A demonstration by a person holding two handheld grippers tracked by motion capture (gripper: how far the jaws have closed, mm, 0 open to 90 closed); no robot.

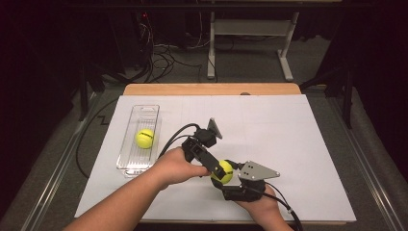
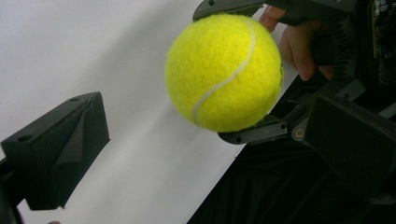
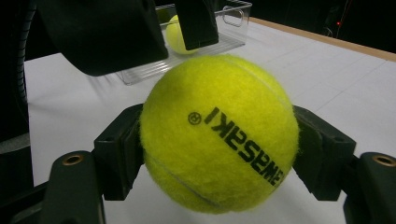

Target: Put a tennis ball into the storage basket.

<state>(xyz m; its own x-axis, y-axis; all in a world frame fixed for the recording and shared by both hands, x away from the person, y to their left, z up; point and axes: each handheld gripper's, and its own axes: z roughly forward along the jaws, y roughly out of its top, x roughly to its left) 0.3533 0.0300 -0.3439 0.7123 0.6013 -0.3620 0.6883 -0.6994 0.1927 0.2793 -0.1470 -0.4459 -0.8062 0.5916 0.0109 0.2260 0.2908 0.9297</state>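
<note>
I have the right gripper [image 1: 230, 179] clamped on a fuzzy yellow tennis ball [image 1: 222, 172], near the front edge of the white table cover [image 1: 288, 144], a little right of centre. In the right gripper view the ball [image 3: 219, 133] sits squeezed between the two black ribbed pads, one on each side, and its felt nap and upside-down black lettering are sharp; the high view gives none of that detail. The left gripper [image 1: 211, 166] reaches in from the left, its tip right at the ball. In the left gripper view I see one blocky black jaw at lower left, well clear of the ball [image 2: 224, 72], with the curved white seam plain; the other jaw is out of frame, so I read this claw as apart, though I can't be fully sure. Far left lies a clear ribbed plastic tray [image 1: 139, 139], long and rectangular, with a second tennis ball [image 1: 145, 138] resting inside it.
</note>
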